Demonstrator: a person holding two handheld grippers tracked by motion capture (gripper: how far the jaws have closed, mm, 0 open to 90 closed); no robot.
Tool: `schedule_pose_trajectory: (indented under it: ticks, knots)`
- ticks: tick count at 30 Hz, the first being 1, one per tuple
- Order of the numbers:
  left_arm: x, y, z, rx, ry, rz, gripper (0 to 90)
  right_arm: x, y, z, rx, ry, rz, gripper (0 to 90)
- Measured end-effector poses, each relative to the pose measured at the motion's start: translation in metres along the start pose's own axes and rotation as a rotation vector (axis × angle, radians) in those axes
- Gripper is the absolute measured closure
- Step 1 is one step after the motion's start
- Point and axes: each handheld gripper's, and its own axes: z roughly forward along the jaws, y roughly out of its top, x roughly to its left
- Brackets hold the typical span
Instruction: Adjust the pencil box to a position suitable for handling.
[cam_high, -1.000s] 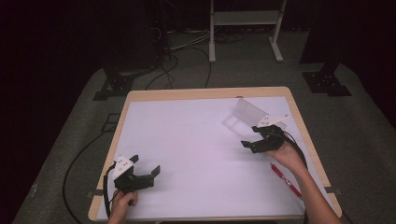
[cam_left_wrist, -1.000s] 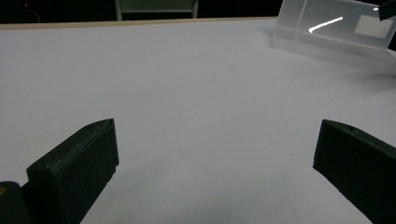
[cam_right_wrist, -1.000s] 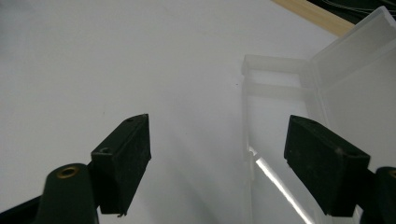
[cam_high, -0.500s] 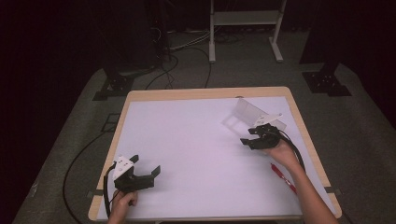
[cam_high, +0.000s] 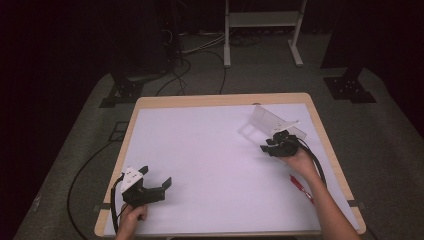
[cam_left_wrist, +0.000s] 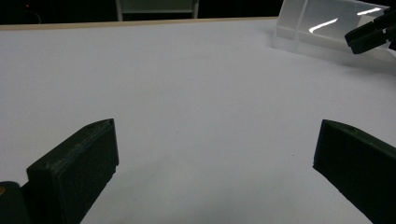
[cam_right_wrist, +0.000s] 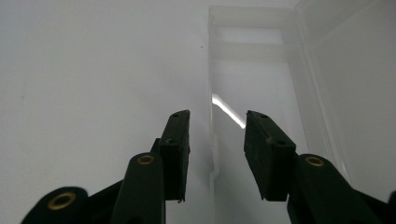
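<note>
A clear plastic box (cam_high: 267, 122) with its lid standing open lies on the white table (cam_high: 200, 150) at the right. My right gripper (cam_high: 266, 147) sits at the box's near end. In the right gripper view the jaws of the right gripper (cam_right_wrist: 217, 140) straddle the box's thin left wall (cam_right_wrist: 211, 112) without touching it; they have just been closing and still stand apart. My left gripper (cam_high: 156, 176) rests near the front left corner, wide open. The left gripper (cam_left_wrist: 215, 154) has bare table between its jaws, and the clear box (cam_left_wrist: 322, 28) lies far off.
A red pen (cam_high: 301, 186) lies on the table by the right forearm, near the right edge. The wooden table rim (cam_high: 220, 99) borders the white surface. Cables and a white stand (cam_high: 260, 20) are on the dark floor behind.
The right hand has sunk a little at the box's near end and its jaws have narrowed. The left gripper has stayed where it was.
</note>
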Motion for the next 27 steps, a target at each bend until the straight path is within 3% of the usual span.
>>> schedule_pose_trajectory:
  ticks: [19, 27]
  knots:
    - [0.000, 0.000, 0.000, 0.001, 0.001, 0.003, 0.0, 0.000, -0.003, 0.014, 0.058, 0.006, -0.001, 78.7]
    - [-0.001, 0.000, 0.001, 0.005, 0.002, 0.001, 0.0, -0.001, -0.004, 0.016, 0.056, 0.011, -0.016, 84.6]
